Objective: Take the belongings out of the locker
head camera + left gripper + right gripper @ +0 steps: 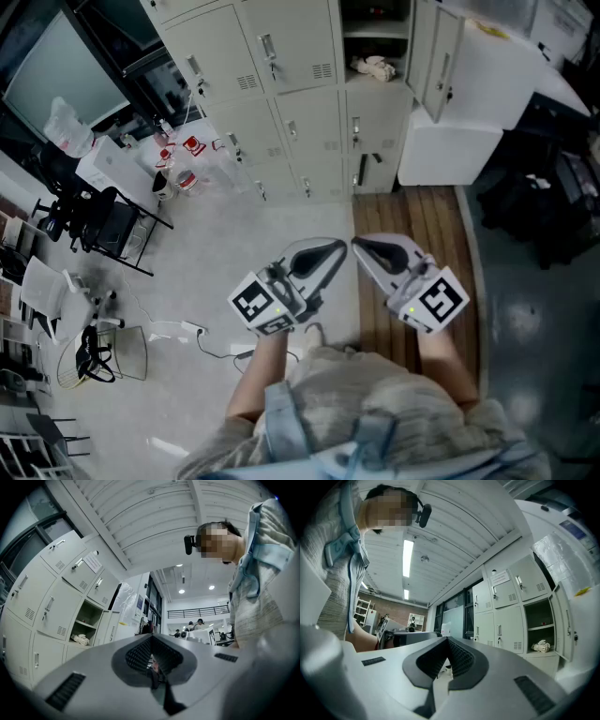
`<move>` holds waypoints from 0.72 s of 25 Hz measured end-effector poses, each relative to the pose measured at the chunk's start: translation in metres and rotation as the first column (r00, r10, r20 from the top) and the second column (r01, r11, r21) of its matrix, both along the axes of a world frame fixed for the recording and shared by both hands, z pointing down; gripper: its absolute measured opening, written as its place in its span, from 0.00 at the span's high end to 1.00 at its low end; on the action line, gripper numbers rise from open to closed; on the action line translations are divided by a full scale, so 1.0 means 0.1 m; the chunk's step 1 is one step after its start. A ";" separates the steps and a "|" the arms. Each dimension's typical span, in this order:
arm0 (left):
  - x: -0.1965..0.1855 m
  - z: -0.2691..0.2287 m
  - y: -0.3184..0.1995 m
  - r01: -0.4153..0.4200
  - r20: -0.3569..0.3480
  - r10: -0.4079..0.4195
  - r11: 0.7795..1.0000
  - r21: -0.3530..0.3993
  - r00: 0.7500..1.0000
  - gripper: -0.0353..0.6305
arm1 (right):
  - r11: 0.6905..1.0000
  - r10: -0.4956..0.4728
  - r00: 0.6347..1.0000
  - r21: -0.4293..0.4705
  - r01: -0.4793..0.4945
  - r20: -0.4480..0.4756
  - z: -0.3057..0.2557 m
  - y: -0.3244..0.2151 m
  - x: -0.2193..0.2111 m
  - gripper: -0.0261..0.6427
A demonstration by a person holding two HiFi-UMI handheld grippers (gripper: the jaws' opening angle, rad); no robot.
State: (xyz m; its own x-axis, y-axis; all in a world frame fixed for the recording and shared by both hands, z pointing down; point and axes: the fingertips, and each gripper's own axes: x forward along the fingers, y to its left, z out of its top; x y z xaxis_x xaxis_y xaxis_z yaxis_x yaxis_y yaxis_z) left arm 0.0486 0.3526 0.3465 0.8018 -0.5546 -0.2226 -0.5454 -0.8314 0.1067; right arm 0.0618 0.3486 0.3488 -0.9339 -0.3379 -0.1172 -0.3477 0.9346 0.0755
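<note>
Left gripper [337, 249] and right gripper [360, 247]: both are held near the person's body, above the floor and well apart from the locker bank [281, 103] on the far side. On each gripper the jaws are pressed together at the tips, with nothing between them. 1 compartment [394, 49] stands open, its door [441, 56] swung to the right. A crumpled white cloth [378, 66] lies on that compartment's lower shelf, clear of both grippers.

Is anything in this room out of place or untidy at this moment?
Yes. One locker stands open while its neighbours are shut, and a crumpled white cloth lies loose on its lower shelf, not folded. White cables also trail across the floor at the left.
</note>
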 end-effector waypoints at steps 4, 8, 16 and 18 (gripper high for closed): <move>-0.02 0.00 -0.07 0.001 0.011 -0.001 1.000 -0.001 1.000 0.94 | 1.000 -0.001 1.000 0.003 0.001 -0.005 0.00 -0.06 -0.02 0.96; -0.02 0.00 -0.12 -0.003 0.018 0.003 1.000 0.004 1.000 0.94 | 1.000 0.002 1.000 0.011 -0.002 0.000 -0.02 -0.11 -0.02 0.96; 0.06 0.00 -0.22 -0.019 0.024 0.019 1.000 0.001 1.000 0.94 | 1.000 -0.009 1.000 -0.025 0.009 0.008 -0.03 -0.16 0.07 0.96; 0.07 0.04 -0.24 -0.022 0.032 0.023 1.000 -0.007 0.999 0.94 | 0.999 -0.015 1.000 -0.029 0.014 -0.015 0.02 -0.18 0.07 0.96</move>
State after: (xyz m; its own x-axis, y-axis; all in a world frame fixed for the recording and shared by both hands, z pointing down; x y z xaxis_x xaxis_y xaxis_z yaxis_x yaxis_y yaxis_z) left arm 0.0554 0.3285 0.3500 0.8207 -0.5376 -0.1934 -0.5298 -0.8428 0.0948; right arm 0.0692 0.3310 0.3510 -0.9402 -0.3274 -0.0938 -0.3332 0.9413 0.0537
